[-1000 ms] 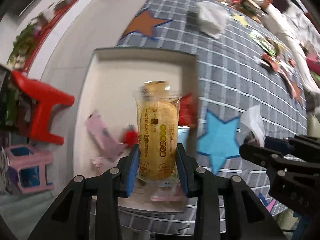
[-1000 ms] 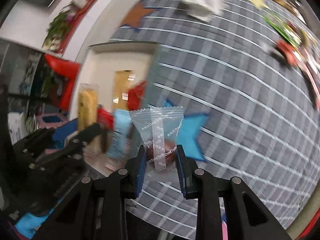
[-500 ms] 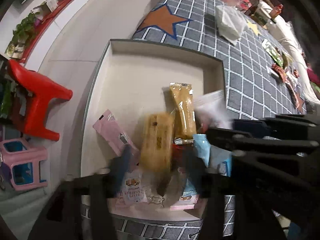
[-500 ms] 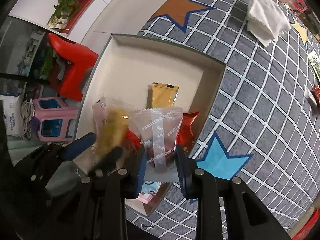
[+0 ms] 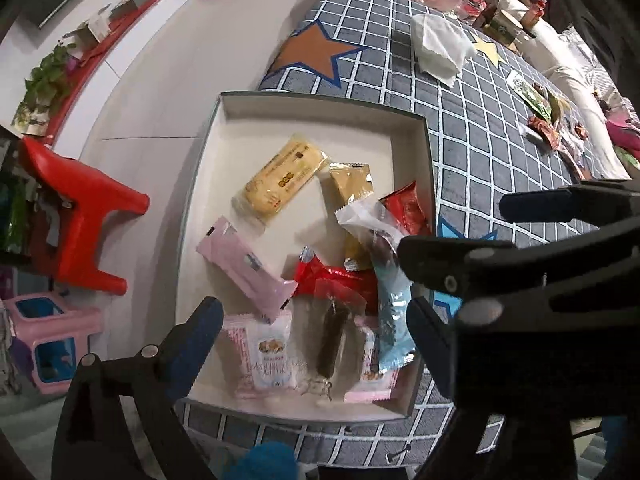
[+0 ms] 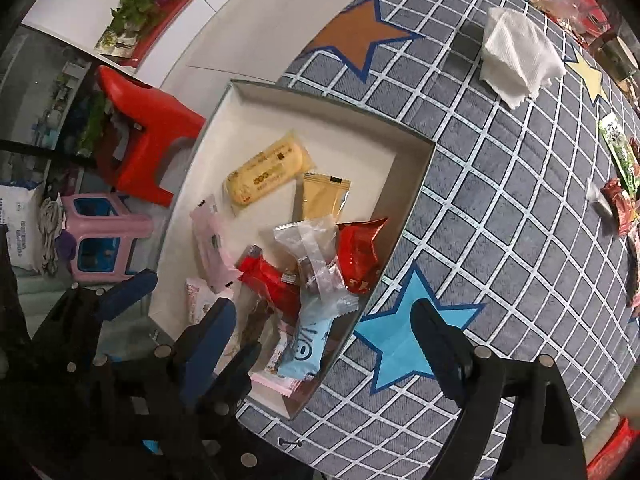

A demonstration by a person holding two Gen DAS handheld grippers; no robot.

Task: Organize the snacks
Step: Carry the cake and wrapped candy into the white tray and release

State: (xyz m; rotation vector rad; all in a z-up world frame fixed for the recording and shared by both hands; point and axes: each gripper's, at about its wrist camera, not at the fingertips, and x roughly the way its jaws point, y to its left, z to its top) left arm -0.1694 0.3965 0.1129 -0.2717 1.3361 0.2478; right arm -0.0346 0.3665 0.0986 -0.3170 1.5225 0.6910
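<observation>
A: Start with the snacks. Where are they?

B: Inside the shallow cream box [image 5: 224,152], which sits on the grey checked cloth [image 5: 480,128]. The yellow cake pack [image 5: 280,178] lies slantwise near the box's middle, touching nothing but the floor and the tan sachet [image 5: 352,184] at its corner. The clear-wrapped candy [image 6: 316,252] rests on the heap toward the right wall, against a red foil pack [image 6: 360,252].

A: And the grippers?

B: The left gripper [image 5: 312,332] stands wide apart at the bottom of its frame, jaws having just been opening, nothing between them but the box below. The right gripper [image 6: 324,328] is likewise spread, also just opened, holding nothing.

A: What does one view give that the other lacks?

B: The right wrist view shows the blue star [image 6: 404,336] whole, beside the box's right wall; in the left view the right gripper's black body covers most of it. The left view shows the dark bar in clear wrap [image 5: 332,332] and the pink-white packs [image 5: 268,352] plainly; in the right view the fingers [image 6: 208,336] cover them.

A: Anything hard to read?

B: Print on the pale blue pack [image 6: 308,344] is partly cut off. Wrappers at the far right edge are too small to name.
</observation>
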